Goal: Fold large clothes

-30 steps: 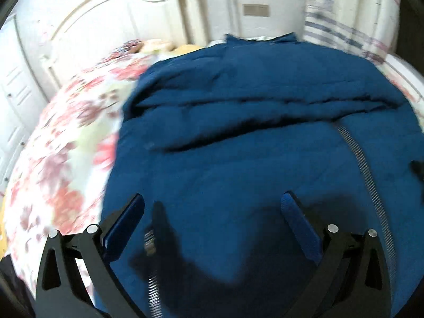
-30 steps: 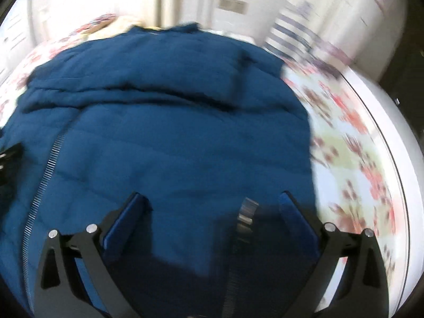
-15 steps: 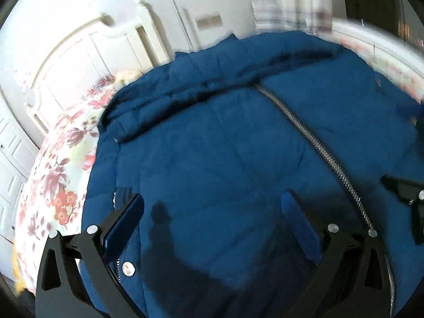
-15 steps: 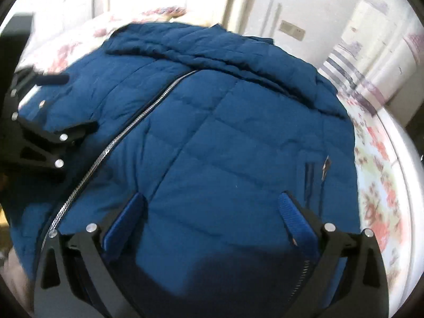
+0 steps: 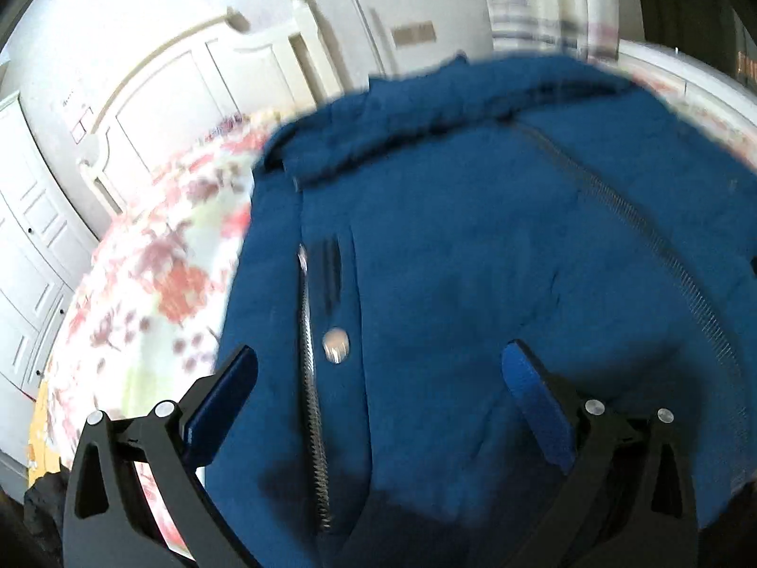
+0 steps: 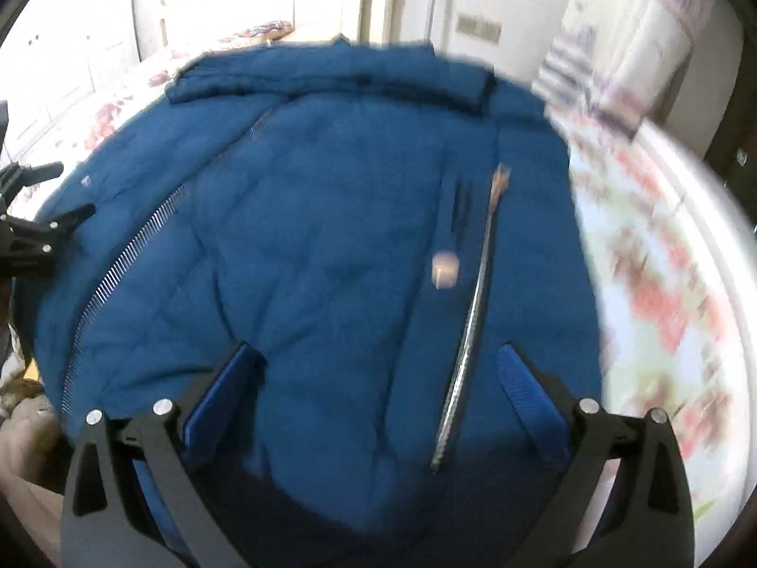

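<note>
**Blue quilted jacket spread on the bed under both grippers**

Blue quilted puffer jacket [image 5: 473,260] lies front-up across a bed covered in a white sheet with red floral print [image 5: 156,284], its collar end toward the white panelled headboard [image 5: 189,80]. The long silver centre zipper [image 5: 662,255] runs down its front, closed.

Left gripper [image 5: 378,374] hangs above the jacket's lower left part, its blue-padded fingers [image 5: 534,397] wide apart and holding nothing. Between them lie a short silver pocket zipper [image 5: 312,407] and a round metal snap [image 5: 336,345]. The left finger sits right over the jacket's side edge, with floral sheet showing beyond it.

Right gripper [image 6: 378,374] is above the lower right part of the jacket [image 6: 331,246], fingers also spread and empty. A second pocket zipper [image 6: 468,331] and snap [image 6: 444,267] lie between them, nearer the right finger. The floral sheet [image 6: 662,293] shows past the jacket's right edge, and the centre zipper [image 6: 142,241] runs off to the left, where the other gripper's black frame [image 6: 28,232] sits at the picture's edge. Both views are motion-blurred
</note>
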The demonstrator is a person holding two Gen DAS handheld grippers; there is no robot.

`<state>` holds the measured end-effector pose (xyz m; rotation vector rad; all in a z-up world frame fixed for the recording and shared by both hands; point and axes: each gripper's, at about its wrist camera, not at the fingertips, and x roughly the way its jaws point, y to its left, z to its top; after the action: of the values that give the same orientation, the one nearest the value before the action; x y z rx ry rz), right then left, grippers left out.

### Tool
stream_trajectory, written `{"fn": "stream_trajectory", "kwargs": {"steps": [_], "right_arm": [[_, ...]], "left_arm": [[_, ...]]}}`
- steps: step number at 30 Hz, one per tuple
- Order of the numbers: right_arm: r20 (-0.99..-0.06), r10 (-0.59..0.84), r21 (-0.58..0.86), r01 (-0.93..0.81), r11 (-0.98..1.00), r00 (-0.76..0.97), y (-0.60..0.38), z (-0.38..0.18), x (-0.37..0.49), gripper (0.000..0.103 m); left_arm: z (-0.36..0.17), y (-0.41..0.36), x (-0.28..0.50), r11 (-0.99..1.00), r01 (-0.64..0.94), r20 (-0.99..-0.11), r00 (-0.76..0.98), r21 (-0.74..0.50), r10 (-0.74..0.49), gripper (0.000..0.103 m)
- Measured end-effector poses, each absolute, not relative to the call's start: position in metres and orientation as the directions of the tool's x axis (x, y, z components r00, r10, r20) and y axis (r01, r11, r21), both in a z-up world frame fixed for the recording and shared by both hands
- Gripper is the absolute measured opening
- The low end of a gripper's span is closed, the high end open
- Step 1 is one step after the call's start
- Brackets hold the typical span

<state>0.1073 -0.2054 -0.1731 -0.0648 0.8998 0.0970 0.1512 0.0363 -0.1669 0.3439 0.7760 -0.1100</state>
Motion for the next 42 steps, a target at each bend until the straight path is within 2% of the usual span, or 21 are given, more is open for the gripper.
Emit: {"fn": "stream_trajectory", "kwargs": {"steps": [2, 4, 5, 8, 10, 12, 14, 15, 17, 22, 25, 27, 31, 35, 38, 42], "right_arm": [[-0.785, 0.049, -0.015, -0.098, 0.995, 0.618, -0.205, -0.172, 0.105, 0.1], [-0.787, -0.009, -0.073, -0.079, 0.994, 0.617, -0.197, -0.162, 0.104, 0.1], [-0.758, -0.026, -0.115, -0.094, 0.989, 0.652, -0.187, -0.15, 0.098, 0.1], [-0.715, 0.064, -0.115, -0.207, 0.972, 0.696, -0.161, -0.137, 0.086, 0.1], [-0.733, 0.091, -0.141, -0.282, 0.949, 0.674, -0.138, -0.147, 0.087, 0.1], [-0.77, 0.062, -0.175, -0.304, 0.936, 0.635, -0.126, -0.168, 0.095, 0.1], [-0.769, 0.139, -0.063, -0.29, 0.955, 0.623, -0.139, -0.175, 0.1, 0.101], [-0.775, 0.155, -0.036, -0.288, 0.957, 0.613, -0.144, -0.175, 0.101, 0.101], [-0.781, 0.134, -0.063, -0.291, 0.955, 0.61, -0.148, -0.17, 0.099, 0.1], [-0.757, 0.037, -0.12, -0.195, 0.973, 0.653, -0.175, -0.154, 0.077, 0.1], [-0.783, 0.048, -0.024, -0.108, 0.994, 0.62, -0.214, -0.168, 0.071, 0.1], [-0.761, 0.096, 0.041, -0.099, 0.994, 0.642, -0.222, -0.174, 0.064, 0.101], [-0.776, 0.049, -0.009, -0.089, 0.996, 0.629, -0.216, -0.168, 0.062, 0.1], [-0.718, 0.002, -0.05, -0.054, 0.997, 0.696, -0.216, -0.152, 0.053, 0.1], [-0.762, -0.01, -0.045, -0.037, 0.998, 0.647, -0.222, -0.169, 0.059, 0.1], [-0.762, 0.007, -0.019, -0.033, 0.999, 0.647, -0.227, -0.171, 0.058, 0.1]], "left_arm": [[-0.167, 0.048, 0.154, 0.963, 0.205, -0.729, 0.684, 0.175, -0.013, 0.099], [-0.159, 0.047, 0.153, 0.967, 0.179, -0.738, 0.675, 0.18, 0.012, 0.098], [-0.149, 0.044, 0.145, 0.964, 0.18, -0.71, 0.704, 0.194, 0.012, 0.098], [-0.131, 0.022, 0.12, 0.946, 0.277, -0.652, 0.751, 0.17, -0.103, 0.098], [-0.138, 0.002, 0.114, 0.916, 0.348, -0.668, 0.732, 0.198, -0.134, 0.098], [-0.166, -0.017, 0.116, 0.881, 0.379, -0.711, 0.699, 0.283, -0.072, 0.099], [-0.173, -0.011, 0.115, 0.896, 0.362, -0.676, 0.73, 0.255, -0.103, 0.099], [-0.173, -0.005, 0.115, 0.903, 0.367, -0.688, 0.716, 0.224, -0.12, 0.099], [-0.171, 0.009, 0.123, 0.915, 0.38, -0.734, 0.659, 0.135, -0.166, 0.099], [-0.165, 0.046, 0.103, 0.942, 0.297, -0.718, 0.689, 0.155, -0.1, 0.099], [-0.173, 0.071, 0.095, 0.959, 0.273, -0.734, 0.666, 0.073, -0.133, 0.099], [-0.174, 0.083, 0.095, 0.964, 0.263, -0.733, 0.661, 0.028, -0.159, 0.099], [-0.171, 0.081, 0.091, 0.963, 0.259, -0.735, 0.667, 0.075, -0.122, 0.099], [-0.173, 0.083, 0.093, 0.964, 0.26, -0.733, 0.666, 0.055, -0.138, 0.099], [-0.174, 0.082, 0.096, 0.964, 0.26, -0.732, 0.667, 0.055, -0.138, 0.099], [-0.172, 0.083, 0.096, 0.963, 0.263, -0.734, 0.665, 0.054, -0.141, 0.099]]}}
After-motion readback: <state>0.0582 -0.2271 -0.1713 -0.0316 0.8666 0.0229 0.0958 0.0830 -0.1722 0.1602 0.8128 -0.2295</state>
